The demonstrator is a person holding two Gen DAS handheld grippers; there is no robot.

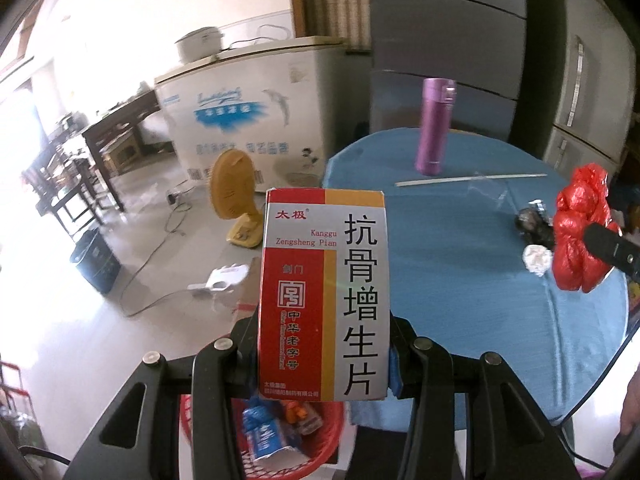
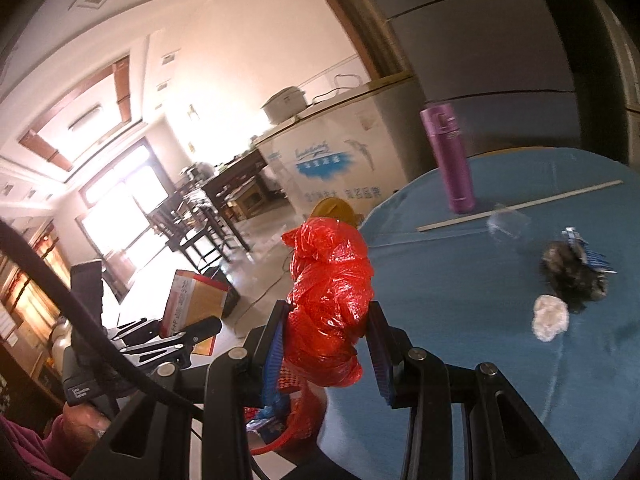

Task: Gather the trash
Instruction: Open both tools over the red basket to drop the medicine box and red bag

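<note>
My left gripper (image 1: 322, 354) is shut on a red, white and yellow medicine box (image 1: 324, 292), held upright above a red mesh trash basket (image 1: 320, 446) that holds a blue packet and other scraps. My right gripper (image 2: 326, 344) is shut on a crumpled red plastic bag (image 2: 330, 300), just past the left edge of the blue round table (image 2: 480, 320); the same basket (image 2: 288, 424) shows below it. In the left wrist view the red plastic bag (image 1: 580, 232) hangs at the right. A dark crumpled wrapper (image 2: 574, 276) and a white paper wad (image 2: 550, 318) lie on the table.
A purple flask (image 2: 450, 160) stands at the table's far side with a thin white stick (image 2: 520, 206) and clear plastic (image 2: 508, 226) near it. On the floor are a yellow fan (image 1: 234, 196), a dark bin (image 1: 94, 260), cables and a white chest freezer (image 1: 256, 112). A person's hand (image 2: 80, 424) shows low left.
</note>
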